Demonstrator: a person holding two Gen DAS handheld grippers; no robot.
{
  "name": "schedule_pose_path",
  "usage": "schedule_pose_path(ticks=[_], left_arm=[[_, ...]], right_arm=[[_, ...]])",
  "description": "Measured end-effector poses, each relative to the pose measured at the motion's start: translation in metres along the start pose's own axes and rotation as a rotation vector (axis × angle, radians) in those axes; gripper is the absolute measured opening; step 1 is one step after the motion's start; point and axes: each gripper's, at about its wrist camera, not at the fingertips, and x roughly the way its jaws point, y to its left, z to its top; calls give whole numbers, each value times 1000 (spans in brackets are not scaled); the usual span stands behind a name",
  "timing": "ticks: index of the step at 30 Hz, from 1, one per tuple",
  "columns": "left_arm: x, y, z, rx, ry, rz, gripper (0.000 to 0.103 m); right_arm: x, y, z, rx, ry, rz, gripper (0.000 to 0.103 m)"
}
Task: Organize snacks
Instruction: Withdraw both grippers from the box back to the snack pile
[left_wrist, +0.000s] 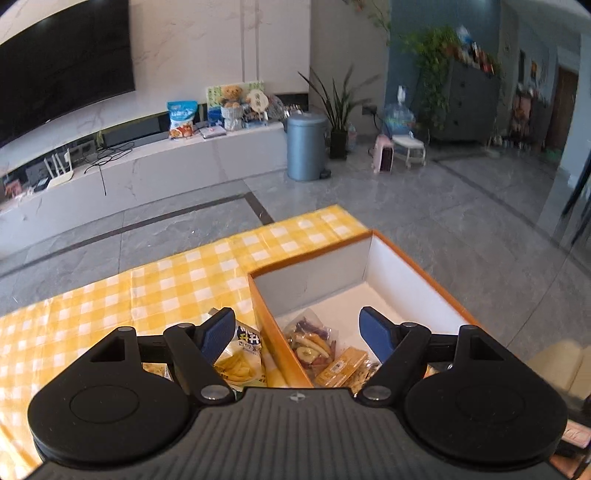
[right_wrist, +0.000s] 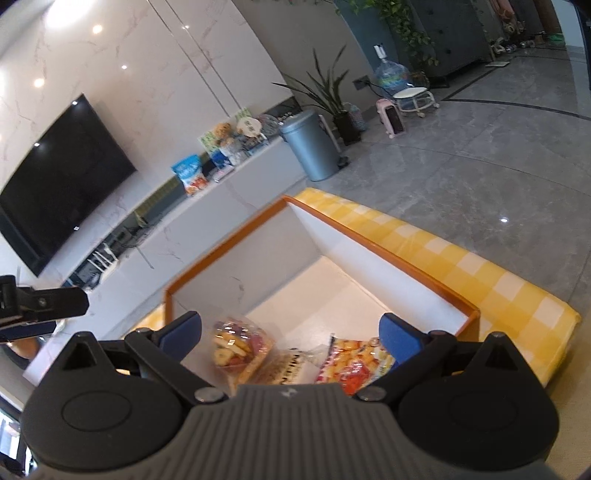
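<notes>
Left gripper (left_wrist: 297, 334) and right gripper (right_wrist: 290, 338) both spread wide, holding nothing, over the orange box (left_wrist: 275, 343). Next: chip bag (left_wrist: 242, 360) outside it; grab by the edge, lift clear of the wall.

Black left gripper (left_wrist: 297, 334), blue pads (left_wrist: 218, 332), ribbed grey body, silver screws

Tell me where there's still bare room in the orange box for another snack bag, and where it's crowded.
Free: the white floor at the far end of the orange box, bordered by its two far walls. Outside it, the yellow checked tablecloth to the left is bare. Crowded: the near end, where the dried fruit bag, cracker pack and orange candy bag lie together.
</notes>
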Motion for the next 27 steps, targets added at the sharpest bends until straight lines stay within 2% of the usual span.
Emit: schedule_pose_path(ticks=[5, 14, 23, 27], left_arm=[[-19, 32, -5, -98, 5, -13, 90], [-48, 99, -34, -212, 5, 36, 90], [-62, 171, -79, -301, 1, 121, 90], [-58, 205, -100, -353, 15, 164, 90]], right_arm=[[-9, 14, 1, 25, -5, 38, 100], [-33, 64, -3, -34, -37, 97, 100], [-27, 127, -30, -147, 13, 141, 100], [-13, 163, -53, -260, 46, 98, 100]])
